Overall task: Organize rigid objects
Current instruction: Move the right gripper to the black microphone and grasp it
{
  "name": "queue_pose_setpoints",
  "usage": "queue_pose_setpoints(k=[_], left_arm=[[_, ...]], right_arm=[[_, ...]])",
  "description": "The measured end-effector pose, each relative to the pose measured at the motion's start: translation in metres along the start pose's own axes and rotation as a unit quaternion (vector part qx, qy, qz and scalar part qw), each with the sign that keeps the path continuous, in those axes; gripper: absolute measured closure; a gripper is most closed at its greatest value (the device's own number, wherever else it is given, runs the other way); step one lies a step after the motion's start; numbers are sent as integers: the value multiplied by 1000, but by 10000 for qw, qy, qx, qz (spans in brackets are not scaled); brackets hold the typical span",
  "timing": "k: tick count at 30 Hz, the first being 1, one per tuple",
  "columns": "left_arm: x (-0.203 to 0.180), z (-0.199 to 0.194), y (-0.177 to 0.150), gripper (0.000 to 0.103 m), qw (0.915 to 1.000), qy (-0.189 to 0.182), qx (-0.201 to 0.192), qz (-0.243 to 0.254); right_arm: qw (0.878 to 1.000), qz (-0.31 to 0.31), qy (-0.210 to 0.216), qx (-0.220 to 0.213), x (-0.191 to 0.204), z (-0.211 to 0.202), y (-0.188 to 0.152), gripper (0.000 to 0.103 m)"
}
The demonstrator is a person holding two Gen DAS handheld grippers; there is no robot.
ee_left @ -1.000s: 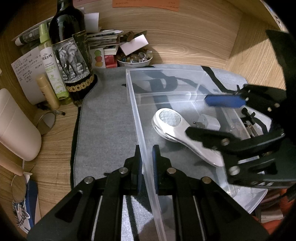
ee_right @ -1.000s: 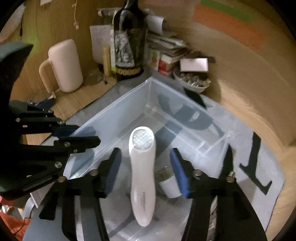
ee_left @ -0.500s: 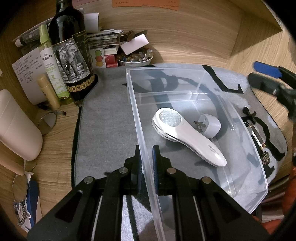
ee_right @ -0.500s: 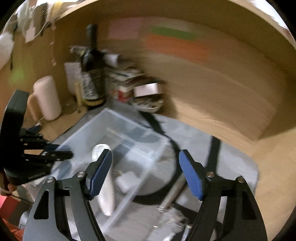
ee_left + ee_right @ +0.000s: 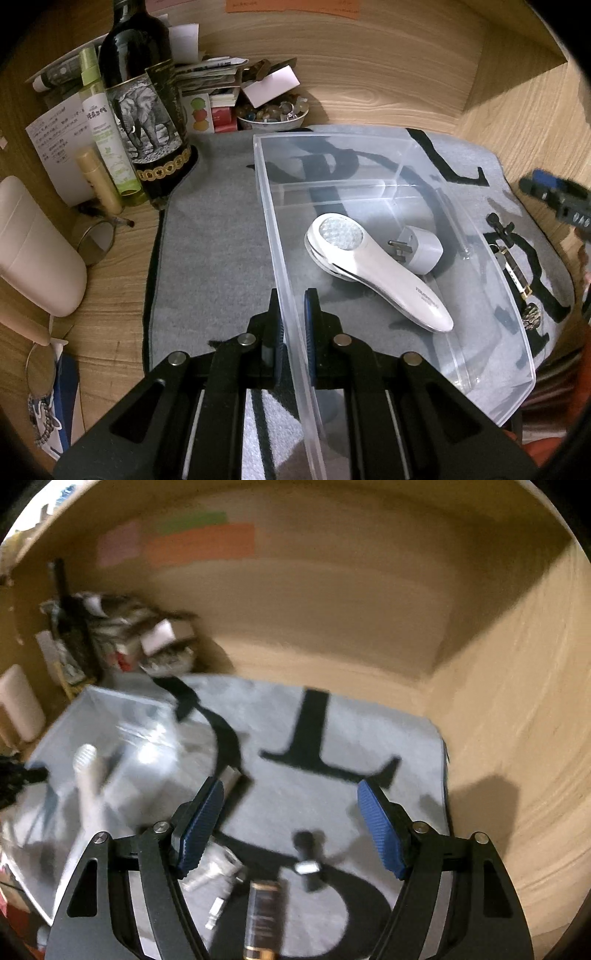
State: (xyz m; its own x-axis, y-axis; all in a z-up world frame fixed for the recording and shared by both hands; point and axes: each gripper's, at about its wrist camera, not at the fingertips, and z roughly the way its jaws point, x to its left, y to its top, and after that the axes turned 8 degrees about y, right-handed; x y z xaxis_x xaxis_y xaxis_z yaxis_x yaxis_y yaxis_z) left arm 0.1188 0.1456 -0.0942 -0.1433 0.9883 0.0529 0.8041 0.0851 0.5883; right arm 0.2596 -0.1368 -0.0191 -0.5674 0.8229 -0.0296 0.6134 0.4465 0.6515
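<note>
a dark wine bottle [image 5: 142, 110] with an elephant label stands at the upper left of the left wrist view, with a green spray bottle [image 5: 107, 136] and a cream jug [image 5: 35, 251] beside it, a stack of papers and small boxes [image 5: 218, 96] behind, and a bowl of pebbles [image 5: 273, 114] just beyond the bin's far corner. all of it crowds the wooden surface [image 5: 369, 81] at the edge of a grey felt mat [image 5: 214, 229] with black lettering.

the clear plastic bin [image 5: 369, 144] sits on the mat – thin, hard, see-through walls. the left tool [image 5: 292, 325] is clamped tight on its near left wall, one pad outside, one inside. within the bin lie a white handheld device [image 5: 373, 269], smooth with a faceted round face, and a white plug adapter [image 5: 421, 249] touching it.

the right tool [image 5: 290, 827] has just been opening – its blue ribbed pads stand wide apart with nothing between them. in its blurred view it hangs over the mat right of the bin, above a dark cylindrical item with gold bands [image 5: 264, 919] and small silvery pieces [image 5: 212, 875] at the bottom of the frame.
</note>
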Motion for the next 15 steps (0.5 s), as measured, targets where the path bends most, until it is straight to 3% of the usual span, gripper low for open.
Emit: queue_pose_setpoints(k=[12, 15], left_arm=[[-4, 2, 1, 93, 9999, 85, 79, 5], [-4, 2, 2, 93, 9999, 92, 84, 1]], right_arm=[[9961, 508, 82, 717, -32, 41, -50, 32], [9949, 550, 144, 828, -34, 47, -56, 45]])
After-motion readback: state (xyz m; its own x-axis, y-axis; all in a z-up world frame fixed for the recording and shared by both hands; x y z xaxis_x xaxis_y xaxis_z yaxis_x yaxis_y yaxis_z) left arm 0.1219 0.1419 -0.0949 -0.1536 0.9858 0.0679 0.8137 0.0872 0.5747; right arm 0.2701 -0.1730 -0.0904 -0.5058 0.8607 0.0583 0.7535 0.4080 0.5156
